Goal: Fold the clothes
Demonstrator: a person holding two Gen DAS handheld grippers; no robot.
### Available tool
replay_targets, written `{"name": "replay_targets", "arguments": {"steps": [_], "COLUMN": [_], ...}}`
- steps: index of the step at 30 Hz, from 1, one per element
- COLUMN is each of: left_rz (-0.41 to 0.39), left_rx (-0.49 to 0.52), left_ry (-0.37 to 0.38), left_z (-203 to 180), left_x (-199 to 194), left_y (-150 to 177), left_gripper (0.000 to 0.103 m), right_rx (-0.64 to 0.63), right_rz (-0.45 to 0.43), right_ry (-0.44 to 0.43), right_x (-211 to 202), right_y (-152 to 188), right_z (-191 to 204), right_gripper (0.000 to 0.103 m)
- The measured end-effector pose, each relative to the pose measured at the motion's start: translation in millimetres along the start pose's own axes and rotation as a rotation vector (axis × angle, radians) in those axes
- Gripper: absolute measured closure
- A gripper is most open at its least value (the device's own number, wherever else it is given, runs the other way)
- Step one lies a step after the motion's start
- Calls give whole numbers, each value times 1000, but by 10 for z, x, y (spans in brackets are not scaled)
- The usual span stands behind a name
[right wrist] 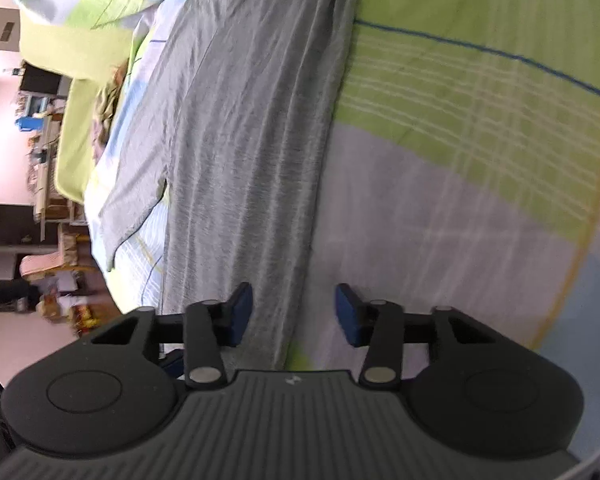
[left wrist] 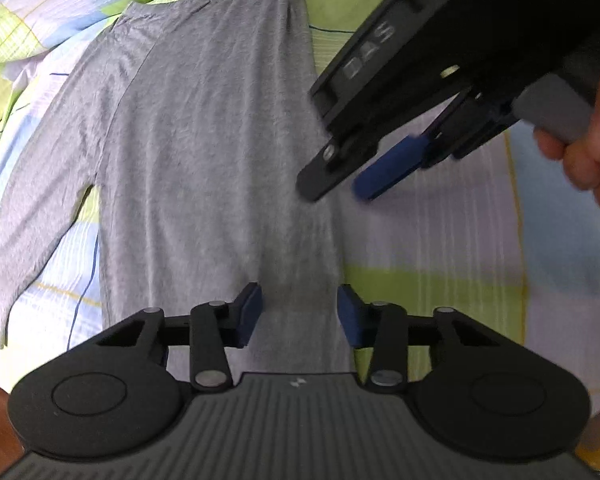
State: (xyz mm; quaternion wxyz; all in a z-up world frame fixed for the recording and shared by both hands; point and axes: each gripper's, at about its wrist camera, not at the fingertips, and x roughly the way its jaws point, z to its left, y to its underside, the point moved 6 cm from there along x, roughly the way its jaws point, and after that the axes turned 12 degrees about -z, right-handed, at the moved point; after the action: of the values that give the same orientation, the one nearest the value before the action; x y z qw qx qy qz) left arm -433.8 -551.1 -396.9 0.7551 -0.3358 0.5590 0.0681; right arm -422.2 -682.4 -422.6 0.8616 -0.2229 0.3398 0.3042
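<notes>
Grey shirt half-folded on the checked bedspread, both grippers open

Left wrist view: a grey long-sleeved shirt (left wrist: 204, 152) lies flat on a bedspread (left wrist: 440, 248) checked in green, lilac and pale blue. One sleeve (left wrist: 32, 224) spreads out to the left side of the picture; the opposite side shows as a straight edge with no sleeve to be seen. The left gripper (left wrist: 300, 312) hovers over the near end of the shirt, its blue-padded jaws apart with only cloth showing between them. The right gripper (left wrist: 340, 188) comes in from the upper right, blurred, its tips over the shirt's right edge and spread apart; whether they touch the cloth cannot be told. A hand (left wrist: 588, 148) grips its handle and hides part of the bedspread behind it.

Right wrist view: the right gripper (right wrist: 294, 312) has its jaws wide, holding nothing, poised over the shirt's (right wrist: 244, 140) straight edge where it meets the bedspread (right wrist: 460, 140). Beyond the bed's left edge, a room with cluttered shelves (right wrist: 36, 128) shows, too blurred to detail.
</notes>
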Motion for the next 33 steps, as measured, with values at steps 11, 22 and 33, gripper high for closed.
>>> {"name": "replay_targets", "arguments": {"steps": [11, 22, 33], "left_rz": [0, -38, -16], "left_rx": [64, -78, -112], "left_ry": [-49, -49, -17], "left_z": [-57, 388, 540], "left_x": [238, 283, 429], "left_y": [-74, 13, 62], "left_gripper": [53, 103, 103], "right_rx": [30, -605, -2197], "right_rz": [59, -20, -40], "right_ry": [-139, -6, 81], "right_x": [56, -229, 78], "right_y": [-113, -383, -405], "right_z": [98, 356, 397], "right_gripper": [101, 77, 79]}}
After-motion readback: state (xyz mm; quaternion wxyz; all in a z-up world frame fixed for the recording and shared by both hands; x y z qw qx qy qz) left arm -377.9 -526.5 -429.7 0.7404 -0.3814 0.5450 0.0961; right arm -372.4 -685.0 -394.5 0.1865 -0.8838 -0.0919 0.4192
